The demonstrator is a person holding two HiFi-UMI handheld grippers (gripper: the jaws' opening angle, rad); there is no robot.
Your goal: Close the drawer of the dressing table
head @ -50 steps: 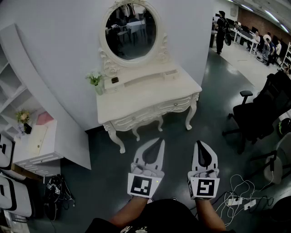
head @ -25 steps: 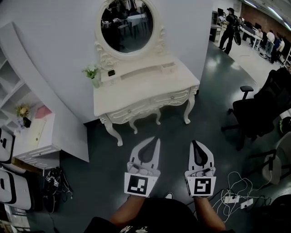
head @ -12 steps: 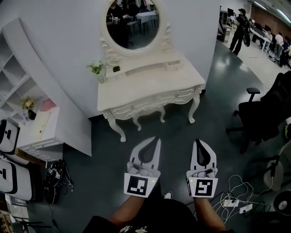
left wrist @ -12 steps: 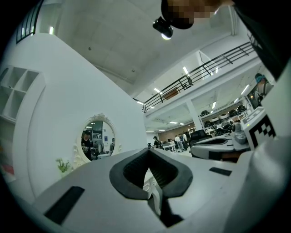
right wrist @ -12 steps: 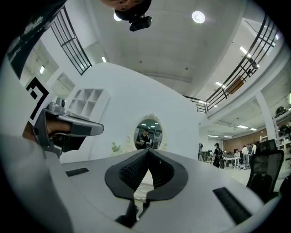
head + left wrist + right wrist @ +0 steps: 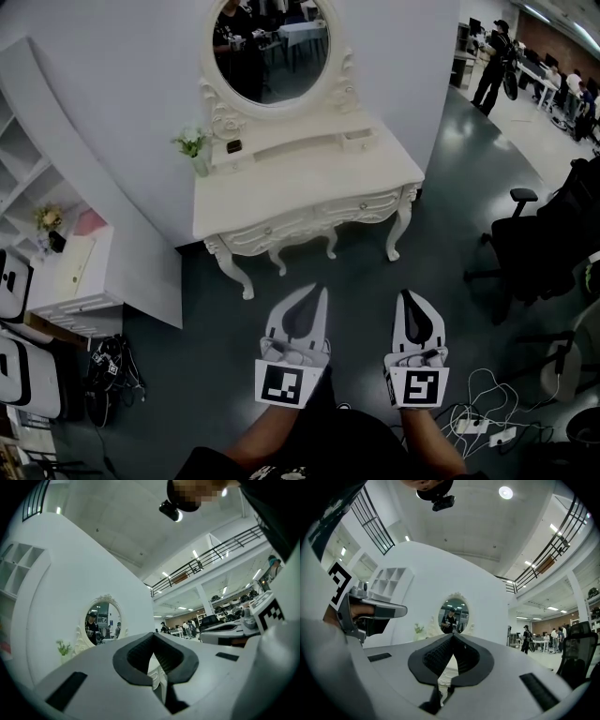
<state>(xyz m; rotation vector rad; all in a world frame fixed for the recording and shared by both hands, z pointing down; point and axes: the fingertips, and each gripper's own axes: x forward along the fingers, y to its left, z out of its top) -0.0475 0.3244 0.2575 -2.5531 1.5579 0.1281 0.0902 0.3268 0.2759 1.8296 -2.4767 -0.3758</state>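
Well ahead of the left claw (image 6: 322,289) and the right claw (image 6: 405,292) stood the white tabletop (image 6: 309,183). It bore a small plant (image 6: 195,150) and a dark object (image 6: 233,146) at its far left. White cables (image 6: 473,424) lay on the dark floor (image 6: 187,309), just right of the right claw.

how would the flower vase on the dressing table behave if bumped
The flower vase looks narrow with stems rising above it, so it probably tips easily. It looks small, likely light. It stands near the left edge of the dressing table, so it might fall off.
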